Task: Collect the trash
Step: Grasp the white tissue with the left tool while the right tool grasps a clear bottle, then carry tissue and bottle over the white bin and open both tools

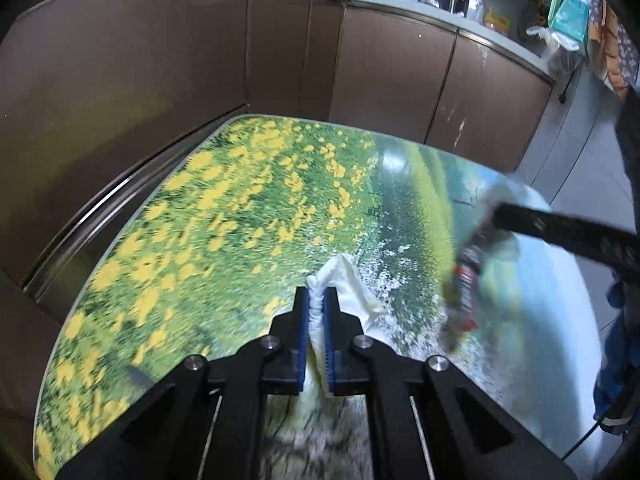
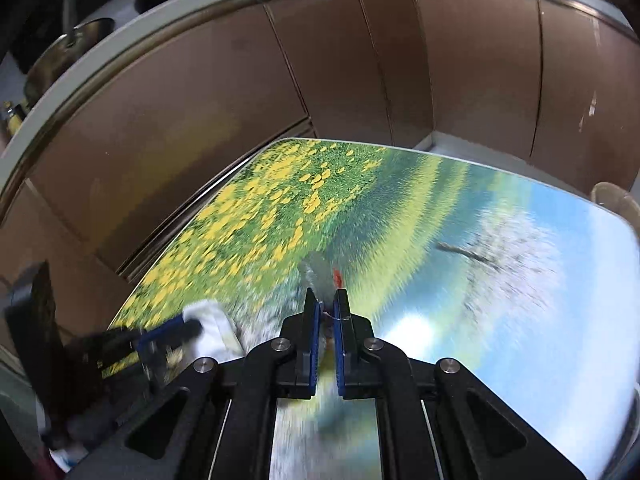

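Looking along the left wrist view, we see our left gripper (image 1: 316,300) clamped on a crumpled white tissue (image 1: 344,284) at lower centre, above the flower-print table (image 1: 200,200). In the right wrist view, our right gripper (image 2: 327,308) pinches a blurred clear wrapper (image 2: 320,270) at centre. Both pieces seem picked up; next we need a bin, and none is visible.

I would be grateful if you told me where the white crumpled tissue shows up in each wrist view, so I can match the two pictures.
Left wrist view: the white tissue sits low centre, pinched between the left gripper's blue pads.
Right wrist view: the same tissue is at lower left, at the tip of the blurred left gripper.
Shared landmark: the yellow flower patch printed on the table top.
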Available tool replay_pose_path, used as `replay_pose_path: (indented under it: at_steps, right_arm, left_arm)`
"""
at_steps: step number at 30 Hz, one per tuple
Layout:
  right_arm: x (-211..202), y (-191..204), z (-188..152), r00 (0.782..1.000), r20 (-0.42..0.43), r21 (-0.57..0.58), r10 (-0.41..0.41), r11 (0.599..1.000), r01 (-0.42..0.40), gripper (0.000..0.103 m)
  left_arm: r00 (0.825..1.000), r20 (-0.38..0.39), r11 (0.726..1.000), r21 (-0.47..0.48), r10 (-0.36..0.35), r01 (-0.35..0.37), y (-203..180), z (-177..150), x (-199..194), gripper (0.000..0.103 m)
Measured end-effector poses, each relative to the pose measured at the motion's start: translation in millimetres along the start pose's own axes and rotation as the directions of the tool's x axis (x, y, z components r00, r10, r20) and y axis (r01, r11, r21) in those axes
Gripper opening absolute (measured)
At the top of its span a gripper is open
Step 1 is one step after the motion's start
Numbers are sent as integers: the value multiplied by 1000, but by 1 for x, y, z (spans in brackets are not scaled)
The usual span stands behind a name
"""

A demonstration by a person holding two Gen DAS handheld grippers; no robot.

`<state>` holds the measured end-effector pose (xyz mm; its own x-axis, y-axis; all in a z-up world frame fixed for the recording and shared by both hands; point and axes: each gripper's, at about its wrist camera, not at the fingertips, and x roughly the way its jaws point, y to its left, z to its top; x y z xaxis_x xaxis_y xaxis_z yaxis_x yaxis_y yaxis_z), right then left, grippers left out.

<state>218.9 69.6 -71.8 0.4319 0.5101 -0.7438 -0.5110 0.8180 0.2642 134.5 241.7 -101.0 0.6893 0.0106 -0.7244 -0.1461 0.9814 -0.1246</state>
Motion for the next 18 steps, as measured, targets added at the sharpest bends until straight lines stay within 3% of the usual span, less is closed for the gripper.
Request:
replay_pose_path:
  at_steps: [9,18]
  right_arm:
    - [-99,10,-42,994,97,-59,-39,997,45,7]
    - [-206,15,-82,968,242,-84,-63,993,85,7]
  left_arm:
    - [996,93,1000,1,10,-10,-8,-14,-79,6]
    - [980,196,999,39,-10,3,-40,-19,-156,6]
